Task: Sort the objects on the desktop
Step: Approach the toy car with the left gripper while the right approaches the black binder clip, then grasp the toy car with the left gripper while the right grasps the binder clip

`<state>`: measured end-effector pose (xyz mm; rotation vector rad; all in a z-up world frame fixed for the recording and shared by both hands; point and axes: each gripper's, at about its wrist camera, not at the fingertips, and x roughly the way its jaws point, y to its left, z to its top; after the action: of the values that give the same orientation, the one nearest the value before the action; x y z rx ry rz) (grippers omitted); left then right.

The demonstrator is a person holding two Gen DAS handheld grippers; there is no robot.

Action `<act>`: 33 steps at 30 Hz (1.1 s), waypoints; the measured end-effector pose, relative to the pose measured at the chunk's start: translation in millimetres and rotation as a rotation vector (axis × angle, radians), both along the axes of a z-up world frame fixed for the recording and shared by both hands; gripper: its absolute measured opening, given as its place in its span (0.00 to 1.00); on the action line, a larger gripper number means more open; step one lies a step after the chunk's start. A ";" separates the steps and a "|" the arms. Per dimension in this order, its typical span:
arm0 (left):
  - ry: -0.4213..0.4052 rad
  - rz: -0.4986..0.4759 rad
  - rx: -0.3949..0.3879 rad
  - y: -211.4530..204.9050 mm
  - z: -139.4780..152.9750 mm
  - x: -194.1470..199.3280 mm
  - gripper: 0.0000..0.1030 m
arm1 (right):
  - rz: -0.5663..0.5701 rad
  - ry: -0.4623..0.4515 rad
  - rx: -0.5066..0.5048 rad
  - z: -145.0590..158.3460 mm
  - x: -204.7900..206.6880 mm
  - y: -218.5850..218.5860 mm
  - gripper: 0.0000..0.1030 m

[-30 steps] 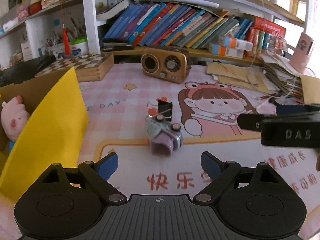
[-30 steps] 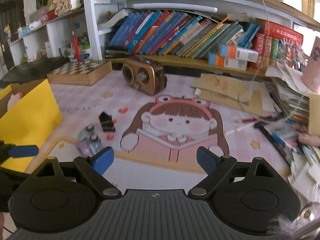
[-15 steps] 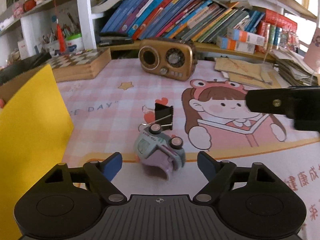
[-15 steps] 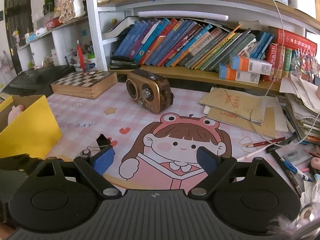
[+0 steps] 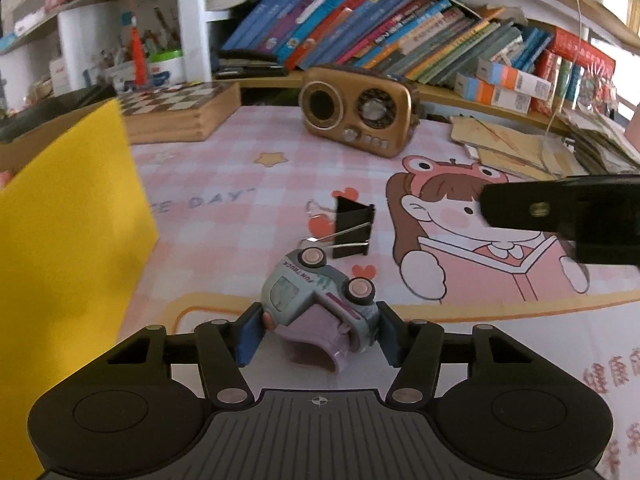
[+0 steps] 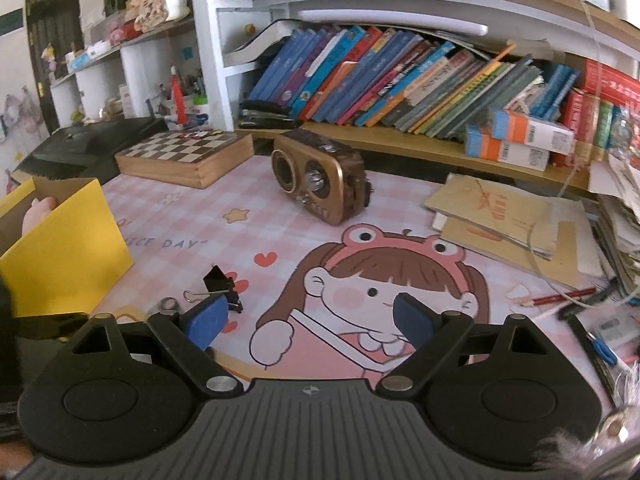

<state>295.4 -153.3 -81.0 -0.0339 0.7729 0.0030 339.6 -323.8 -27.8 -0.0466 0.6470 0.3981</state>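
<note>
Left claw [image 5: 318,334]: closed on the toy truck [image 5: 318,300], which lies tipped between its blue pads on the desk mat [image 5: 240,216]. Binder clip [image 5: 352,228] lies just beyond. Right claw [image 6: 310,320]: open, empty.

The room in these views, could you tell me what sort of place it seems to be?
Probably a child's study desk at home: a cartoon desk mat, a shelf of leaning books behind it, and a chessboard box beside a small retro radio.
</note>
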 end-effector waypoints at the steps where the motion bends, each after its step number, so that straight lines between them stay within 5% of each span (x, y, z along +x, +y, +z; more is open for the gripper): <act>1: -0.001 0.000 -0.005 3.5 3.9 -5.5 0.56 | 0.014 0.002 -0.002 -1.7 2.9 3.1 0.87; 11: -0.022 0.087 -0.051 37.9 43.2 -67.9 0.56 | 0.311 -0.012 -0.042 -26.0 38.3 58.8 0.82; 18: -0.041 0.161 -0.069 48.5 57.2 -93.4 0.56 | 0.514 -0.008 -0.168 -51.7 67.4 84.6 0.67; 21: -0.049 0.175 -0.069 50.1 60.3 -97.1 0.56 | 0.554 0.026 -0.177 -60.5 76.5 87.5 0.53; 24: -0.061 0.178 -0.069 50.8 63.3 -100.4 0.56 | 0.596 0.038 -0.132 -61.3 79.2 84.8 0.25; 33: -0.109 0.120 -0.084 44.1 73.6 -92.3 0.56 | 0.510 -0.002 -0.075 -44.4 60.9 72.5 0.21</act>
<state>203.1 -109.2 -7.4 -0.1594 0.6606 0.0824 400.5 -251.3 -72.2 -0.2872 0.6446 0.8647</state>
